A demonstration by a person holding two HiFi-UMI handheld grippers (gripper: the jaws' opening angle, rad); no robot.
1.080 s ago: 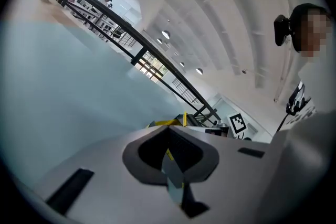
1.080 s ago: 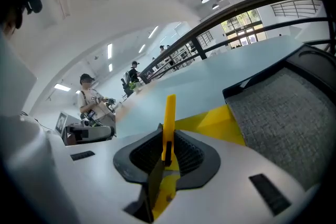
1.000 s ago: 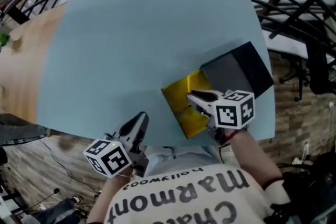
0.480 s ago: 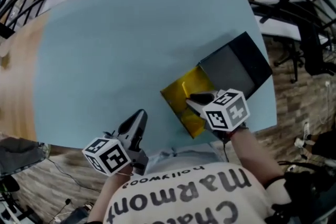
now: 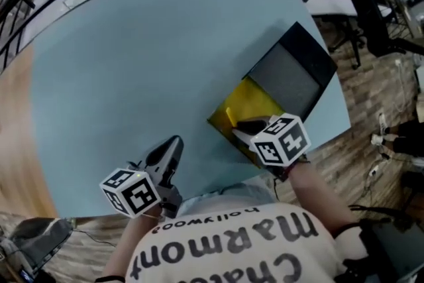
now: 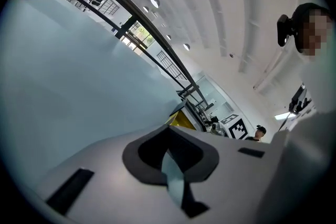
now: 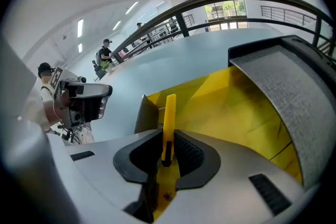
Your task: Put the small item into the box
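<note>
Yellow stick (image 7: pixel 169 113) (thin, flat) pinched by right gripper (image 7: pixel 167 139) fingers over box (image 7: pixel 236 113); left gripper (image 6: pixel 169 152) fingers pressed together.

The box (image 5: pixel 257 105) sits on the table (image 5: pixel 132 63) near its right front corner, with its lid (image 5: pixel 289 75) lying open just behind it. My right gripper (image 5: pixel 237 130) hangs over the box's near edge, gripping the small item (image 7: pixel 169 113) above the box's inside. My left gripper (image 5: pixel 173 144) is well to the box's left.
</note>
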